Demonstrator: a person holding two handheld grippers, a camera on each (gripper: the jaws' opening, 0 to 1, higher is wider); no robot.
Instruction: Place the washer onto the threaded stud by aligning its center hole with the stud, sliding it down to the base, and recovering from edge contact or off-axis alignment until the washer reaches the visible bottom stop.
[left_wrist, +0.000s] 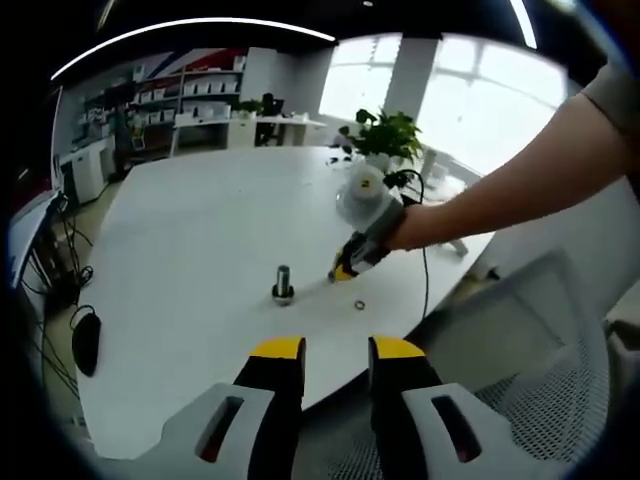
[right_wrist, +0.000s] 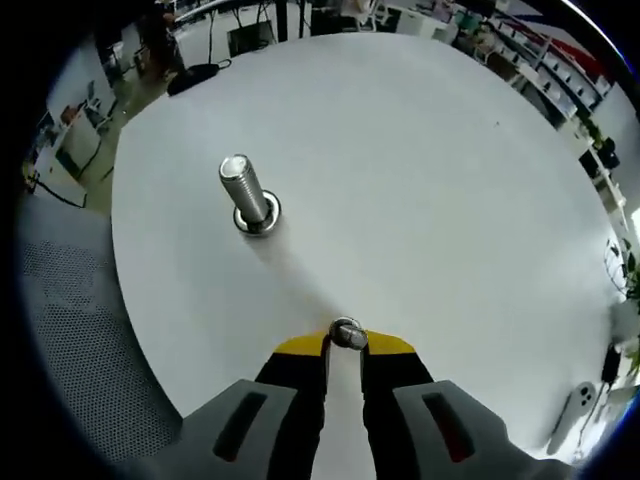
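In the right gripper view the right claw (right_wrist: 345, 345) is clenched on the washer (right_wrist: 346, 333), which sits pinched between the two yellow fingertips (right_wrist: 300, 347), held on edge above the white counter (right_wrist: 420, 180). The threaded stud (right_wrist: 243, 190) stands upright on its round base ahead of the claw and off to its left, well apart from the washer; the washer is not yet over the stud. In the left gripper view the left claw (left_wrist: 335, 350) is released, its yellow-tipped jaws parted with nothing between them, hovering near the counter's (left_wrist: 190, 240) edge. Ahead of it stands the stud (left_wrist: 283, 284), and to the right of that the right claw (left_wrist: 343, 270) comes in, held by a person's hand (left_wrist: 410, 228), its tip low over the counter. A small ring (left_wrist: 358, 303) lies on the counter just beside that tip, between it and the left claw. A potted plant (left_wrist: 385, 135) stands at the counter's far side, and a mesh chair (left_wrist: 540, 390) sits to the right of the left claw.
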